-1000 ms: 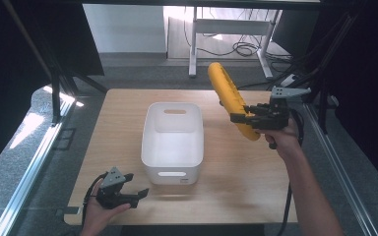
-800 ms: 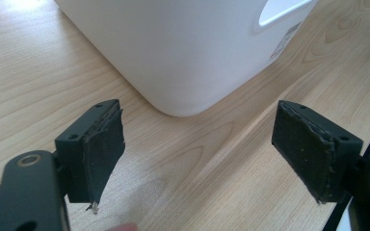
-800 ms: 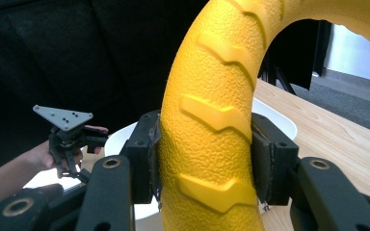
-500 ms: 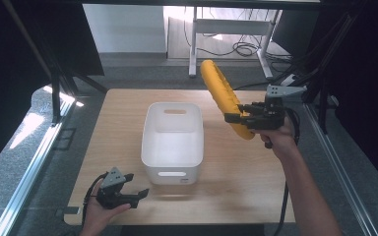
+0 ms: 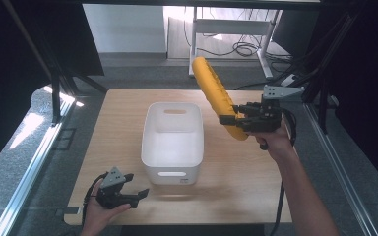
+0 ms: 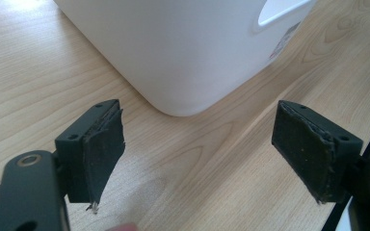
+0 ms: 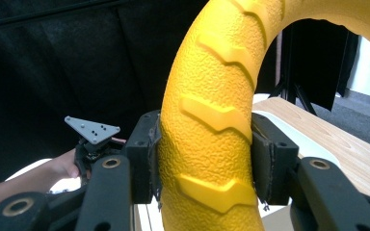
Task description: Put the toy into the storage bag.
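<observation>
A yellow tyre-shaped ring point(image 5: 215, 96) with raised treads is held in the air, edge-on, just right of the white bin point(image 5: 173, 140). My right gripper point(image 5: 234, 119) is shut on its lower rim; in the right gripper view both pads point(image 7: 149, 159) press the yellow ring point(image 7: 207, 144) from either side. My left gripper point(image 5: 137, 195) rests low at the table's front left corner, open, with nothing between its pads point(image 6: 103, 149). The rounded corner of the white bin point(image 6: 183, 53) sits just ahead of it.
The wooden table point(image 5: 256, 177) has bare room right of and in front of the bin. A dark frame and rails border both sides. A white desk leg and cables point(image 5: 236, 46) lie on the floor beyond the far edge.
My right gripper has carried the yellow ring leftward, closer to the bin's right rim, and tilted it further left. The left gripper has stayed put.
</observation>
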The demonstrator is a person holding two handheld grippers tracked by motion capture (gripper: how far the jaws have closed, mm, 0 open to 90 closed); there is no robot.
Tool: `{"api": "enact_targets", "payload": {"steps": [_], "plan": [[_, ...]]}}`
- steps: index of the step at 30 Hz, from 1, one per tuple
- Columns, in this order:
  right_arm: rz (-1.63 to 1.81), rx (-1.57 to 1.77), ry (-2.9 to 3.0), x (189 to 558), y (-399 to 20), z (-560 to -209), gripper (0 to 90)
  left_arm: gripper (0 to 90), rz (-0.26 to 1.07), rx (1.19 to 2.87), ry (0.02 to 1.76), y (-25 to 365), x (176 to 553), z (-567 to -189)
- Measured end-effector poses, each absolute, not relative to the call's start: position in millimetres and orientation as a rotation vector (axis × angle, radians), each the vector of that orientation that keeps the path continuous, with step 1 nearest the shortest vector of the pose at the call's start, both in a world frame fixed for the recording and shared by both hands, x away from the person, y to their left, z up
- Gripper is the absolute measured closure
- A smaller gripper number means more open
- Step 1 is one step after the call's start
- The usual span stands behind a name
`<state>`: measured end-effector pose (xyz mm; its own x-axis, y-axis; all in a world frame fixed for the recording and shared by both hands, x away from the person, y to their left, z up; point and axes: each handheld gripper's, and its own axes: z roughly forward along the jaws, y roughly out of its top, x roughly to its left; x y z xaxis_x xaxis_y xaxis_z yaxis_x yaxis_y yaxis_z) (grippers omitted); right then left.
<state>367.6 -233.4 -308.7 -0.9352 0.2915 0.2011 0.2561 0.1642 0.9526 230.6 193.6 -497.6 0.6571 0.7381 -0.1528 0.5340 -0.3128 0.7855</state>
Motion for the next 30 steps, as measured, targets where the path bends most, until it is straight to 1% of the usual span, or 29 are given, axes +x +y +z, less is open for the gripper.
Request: {"api": "enact_targets", "payload": {"steps": [19,30], "plan": [[1.960,0.519,2.387,364,-221,-308,52.1,19.0,0.293,2.005,0.999,193,231,-499],[1.985,0.464,2.383,356,-212,-302,52.1,19.0,0.290,2.001,0.999,192,231,-499]]}}
